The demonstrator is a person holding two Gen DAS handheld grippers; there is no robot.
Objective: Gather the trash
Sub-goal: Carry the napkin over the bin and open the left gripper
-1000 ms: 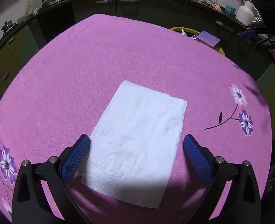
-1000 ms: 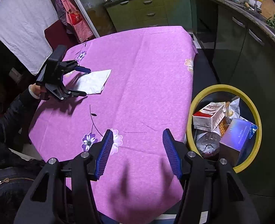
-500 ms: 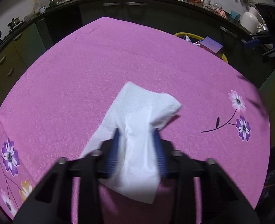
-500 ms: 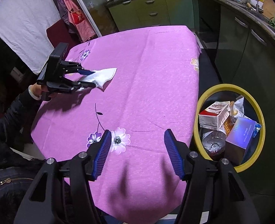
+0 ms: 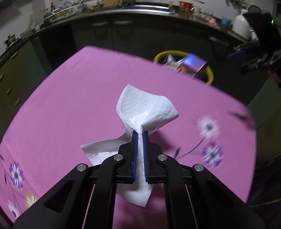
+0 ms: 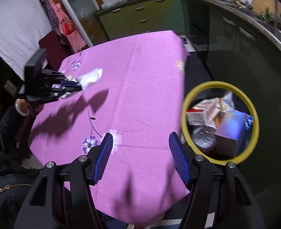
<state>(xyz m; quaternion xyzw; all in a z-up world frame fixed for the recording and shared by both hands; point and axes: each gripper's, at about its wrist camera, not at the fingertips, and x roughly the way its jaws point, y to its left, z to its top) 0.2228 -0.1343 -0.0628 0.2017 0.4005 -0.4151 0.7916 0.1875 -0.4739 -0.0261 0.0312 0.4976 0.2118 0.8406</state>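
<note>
White tissue (image 5: 140, 118) is pinched in the left gripper (image 5: 139, 133), jaws closed tight on it, lifted above the pink cloth (image 5: 73, 105). Right gripper (image 6: 140, 143) stands open, empty — at the table's edge, beside the yellow-rimmed bin (image 6: 253, 114).

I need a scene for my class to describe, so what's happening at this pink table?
A person is clearing trash with a handheld tool in each hand. The left tool has just closed on a white paper napkin, pinched between its pads and bunched above the pink tablecloth. The right tool is open and empty near the table edge, beside a yellow-rimmed bin that already holds boxes.
</note>
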